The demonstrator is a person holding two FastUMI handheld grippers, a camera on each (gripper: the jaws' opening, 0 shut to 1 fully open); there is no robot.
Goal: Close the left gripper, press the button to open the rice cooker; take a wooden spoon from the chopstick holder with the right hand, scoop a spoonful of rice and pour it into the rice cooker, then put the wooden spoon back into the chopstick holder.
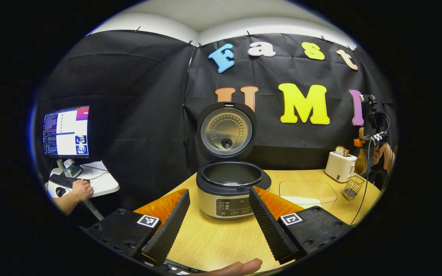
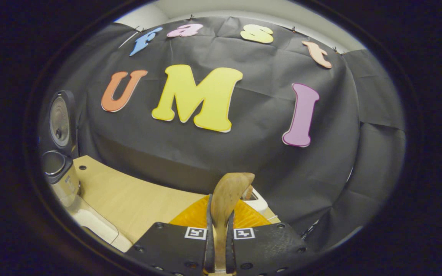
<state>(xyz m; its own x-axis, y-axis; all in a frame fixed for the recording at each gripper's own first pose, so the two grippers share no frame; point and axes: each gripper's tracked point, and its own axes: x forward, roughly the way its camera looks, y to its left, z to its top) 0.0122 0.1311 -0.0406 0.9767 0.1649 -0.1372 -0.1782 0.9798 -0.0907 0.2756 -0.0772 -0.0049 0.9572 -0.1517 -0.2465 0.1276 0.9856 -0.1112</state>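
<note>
Rice cooker (image 1: 228, 191) sits mid-worktop (image 1: 213, 241) with its lid (image 1: 226, 131) standing upright, pot empty and dark inside. I judge the button step done.

My left tongs (image 1: 217, 218) hang spread wide just in front of the cooker, gripping nothing. They look parked clear of the pot mouth, probably to leave room for the pour.

Right tongs (image 2: 219, 234) are clamped on the handle of the wooden spoon (image 2: 228, 195), bowl up and forward. That suits carrying it empty toward the rice. The scoop is not yet made, as far as I can judge.

Left gripper view gives the wider layout. At the far right the right tongs hold the spoon above the wire chopstick holder (image 1: 353, 186), beside a toaster (image 1: 340, 165) with bread in it. A clear tray (image 1: 308, 191) lies between cooker and holder. I cannot tell whether it holds rice.

Right gripper view gives the grip itself: both fingers (image 2: 208, 230) pressed against the handle. Cooker shows at its far left edge, well apart from the spoon.
</note>
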